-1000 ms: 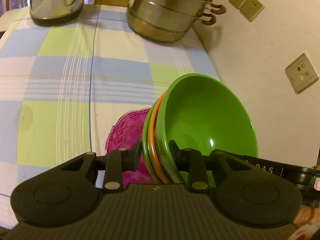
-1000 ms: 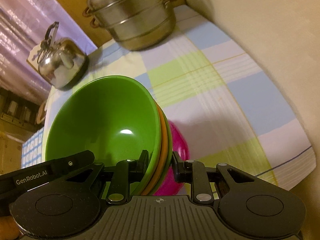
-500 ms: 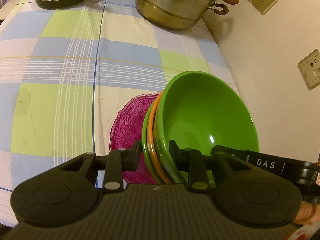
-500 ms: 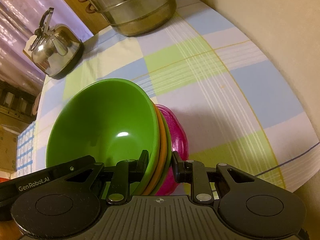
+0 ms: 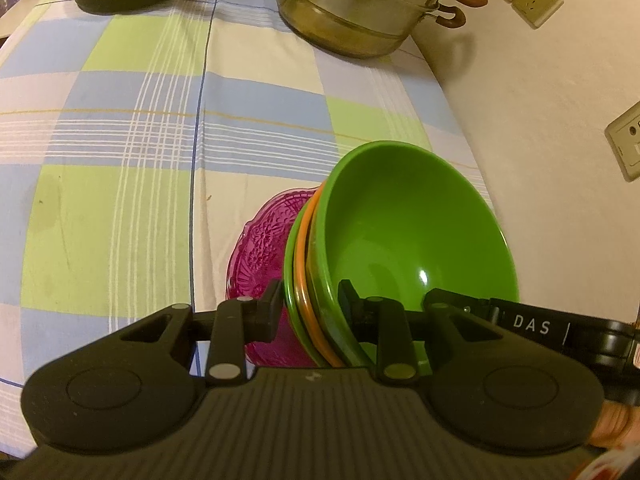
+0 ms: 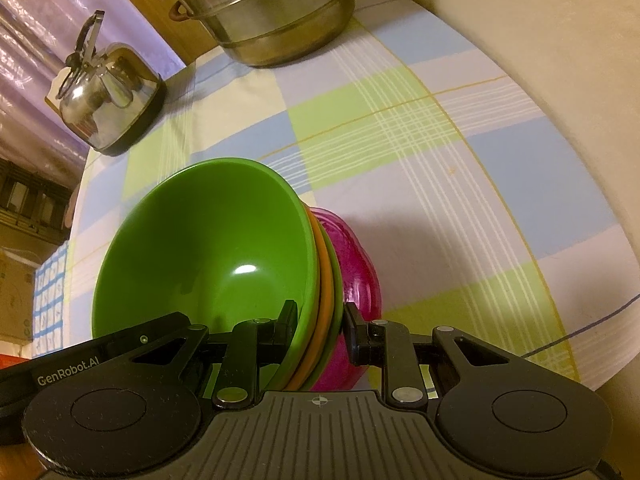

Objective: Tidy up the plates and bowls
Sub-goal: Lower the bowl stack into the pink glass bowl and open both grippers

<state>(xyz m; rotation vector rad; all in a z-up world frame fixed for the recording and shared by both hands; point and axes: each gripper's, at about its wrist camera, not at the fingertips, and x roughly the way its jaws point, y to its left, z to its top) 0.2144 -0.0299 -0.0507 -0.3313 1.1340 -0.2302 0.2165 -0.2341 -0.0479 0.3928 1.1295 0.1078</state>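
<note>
My left gripper [image 5: 309, 305] has its jaws nearly closed, clamping the rims of the nested stack of glossy plastic bowls [image 5: 400, 248], green over orange over green. My right gripper [image 6: 320, 320] pinches the opposite rims just as narrowly. The stack sits over a magenta embossed glass plate [image 5: 260, 248] on the checked cloth-covered table [image 5: 120, 160], near its right edge. A steel steamer pot [image 6: 272, 12] and shiny kettle [image 6: 104, 100] stand far back.
</note>
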